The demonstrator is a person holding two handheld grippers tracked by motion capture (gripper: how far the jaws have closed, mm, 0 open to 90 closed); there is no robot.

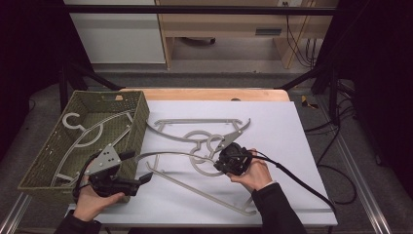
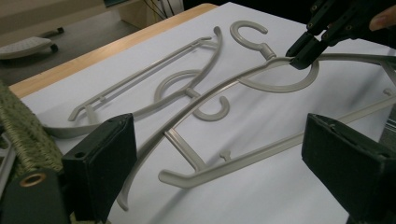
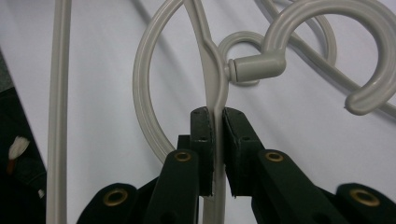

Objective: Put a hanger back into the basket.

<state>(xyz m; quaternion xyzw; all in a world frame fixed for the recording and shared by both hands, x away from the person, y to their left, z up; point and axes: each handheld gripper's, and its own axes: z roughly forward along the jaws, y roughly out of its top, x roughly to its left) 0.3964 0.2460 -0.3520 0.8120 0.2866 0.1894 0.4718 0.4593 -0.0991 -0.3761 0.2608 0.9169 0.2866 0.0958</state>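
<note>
Right now, right gripper (image 3: pixel 215 122) clamped tight on the near hanger (image 3: pixel 211 70), thin grey bar pinched between the pads just below the hook (image 3: pixel 327 42), one end lifted off the white sheet (image 1: pixel 272 126). Over at the left gripper (image 2: pixel 219 158), jaws spread wide and holding nothing, hanger's lower bar lying just beyond the fingertips, green basket (image 1: pixel 46 161) right beside them with another hanger (image 1: pixel 80 134) inside.

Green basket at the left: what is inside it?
The basket holds one grey hanger, lying flat with its hook toward the far end. The left gripper and hand cover the near end, so anything there is hidden.
</note>
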